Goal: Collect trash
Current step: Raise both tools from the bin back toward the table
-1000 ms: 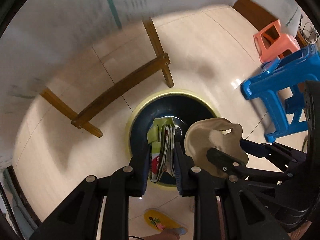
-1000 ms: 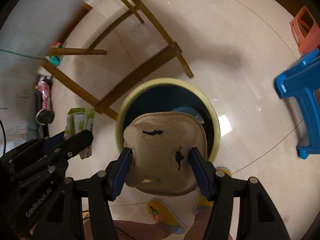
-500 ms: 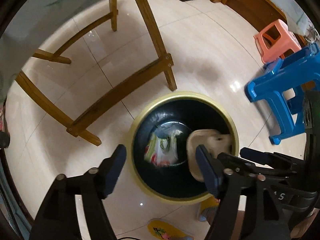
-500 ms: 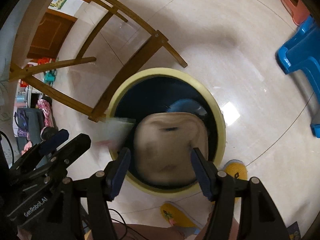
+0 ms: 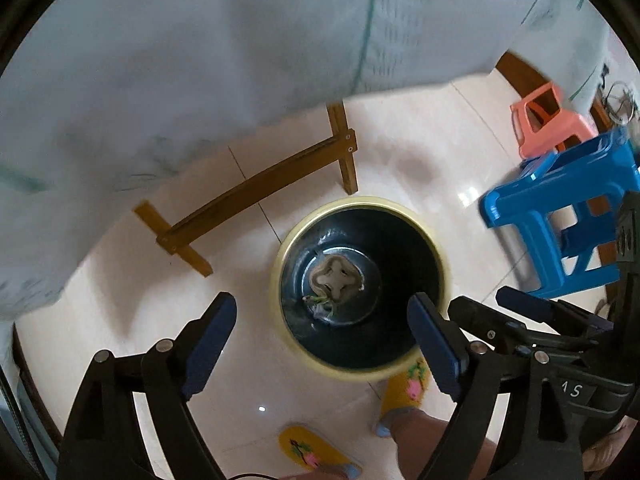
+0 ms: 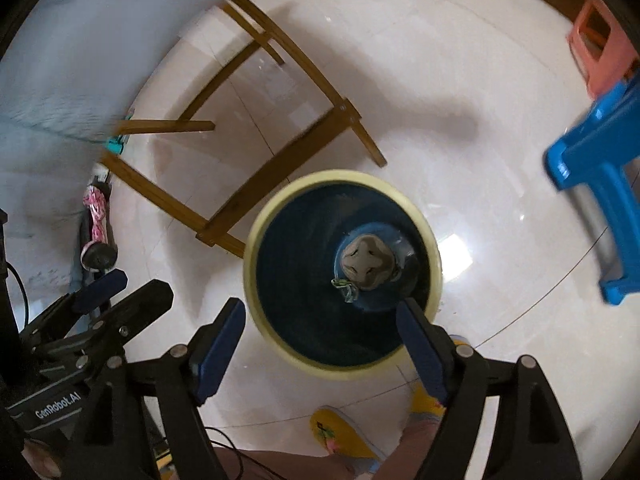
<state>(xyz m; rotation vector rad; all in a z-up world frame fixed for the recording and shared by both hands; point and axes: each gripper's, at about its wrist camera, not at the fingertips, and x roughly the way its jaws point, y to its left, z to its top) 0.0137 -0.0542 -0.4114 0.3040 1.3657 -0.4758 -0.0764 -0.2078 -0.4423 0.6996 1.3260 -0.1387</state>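
Observation:
A dark bin with a yellow rim (image 5: 402, 206) stands on the tiled floor; it also shows in the right wrist view (image 6: 280, 200). At its bottom lies a beige paper tray (image 5: 336, 278), also in the right wrist view (image 6: 366, 262), with a crumpled green wrapper (image 5: 320, 300) beside it, also in the right wrist view (image 6: 346, 288). My left gripper (image 5: 322, 332) is open and empty above the bin's near rim. My right gripper (image 6: 320, 332) is open and empty above the bin too.
A wooden table frame (image 5: 260, 196) under a pale cloth (image 5: 200, 60) stands behind the bin. A blue stool (image 5: 560, 208) and a pink stool (image 5: 548, 124) stand to the right. The person's feet in yellow slippers (image 5: 404, 384) are by the bin's near side.
Both grippers opened and let go. The green wrapper and the beige tray dropped into the bin and now lie at its bottom. Both grippers have lifted away.

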